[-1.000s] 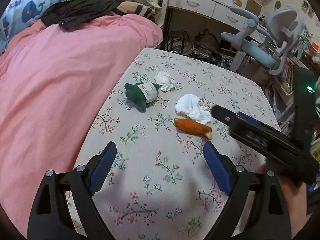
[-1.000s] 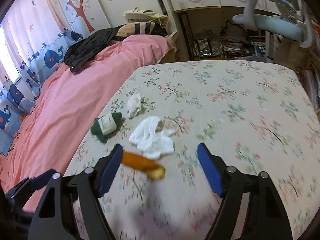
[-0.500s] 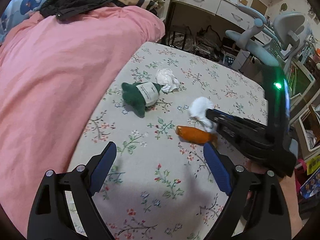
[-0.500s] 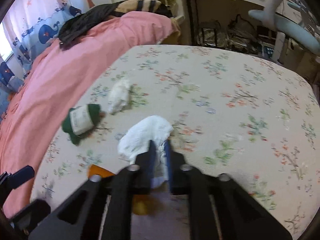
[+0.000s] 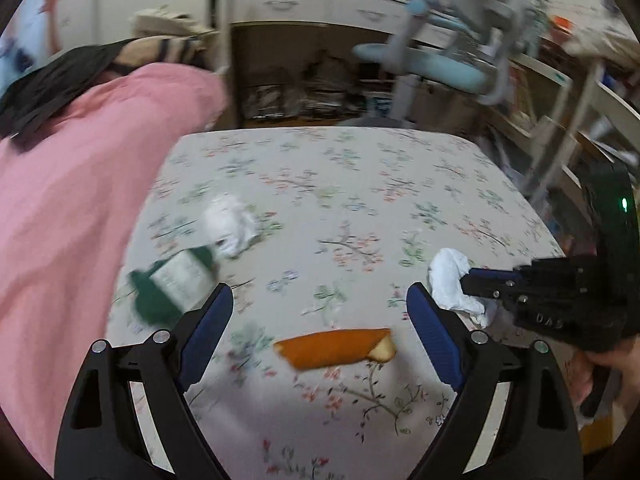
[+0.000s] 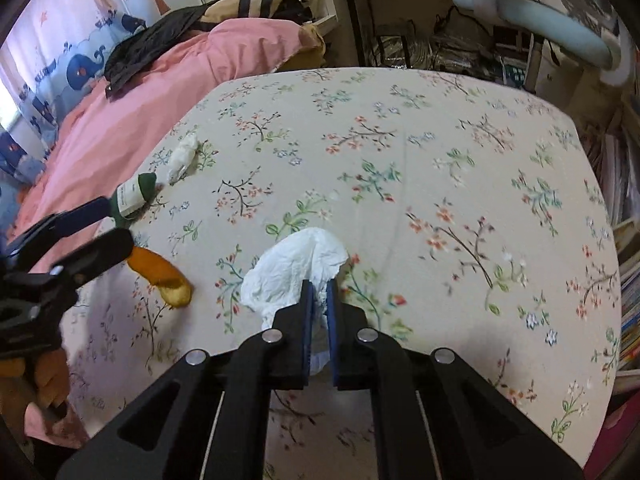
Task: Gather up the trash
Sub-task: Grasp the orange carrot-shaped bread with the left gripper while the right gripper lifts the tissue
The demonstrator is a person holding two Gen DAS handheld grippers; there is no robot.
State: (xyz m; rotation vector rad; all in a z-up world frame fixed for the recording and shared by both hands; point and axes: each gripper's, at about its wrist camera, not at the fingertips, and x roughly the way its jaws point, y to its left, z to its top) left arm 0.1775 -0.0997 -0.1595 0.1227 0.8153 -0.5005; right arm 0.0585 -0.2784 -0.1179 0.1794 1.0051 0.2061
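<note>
Between the right gripper's (image 6: 319, 294) jaws sits a crumpled tissue (image 6: 294, 268).

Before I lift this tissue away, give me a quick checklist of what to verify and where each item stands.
1. Right hand-held gripper shut on the white tissue: ok, both fingers pinch its near edge.
2. All of the tissue is gripped: not ok, most of it bulges free ahead of the fingers.
3. Tissue clear of the orange peel: ok, a gap of cloth shows between them.
4. Left hand-held gripper free for the peel: ok, it is open with the peel between its fingers.
5. Other trash located: ok, a second crumpled tissue lies by the green bottle.
6. Bin to drop into: cannot tell, none is in view.
</note>
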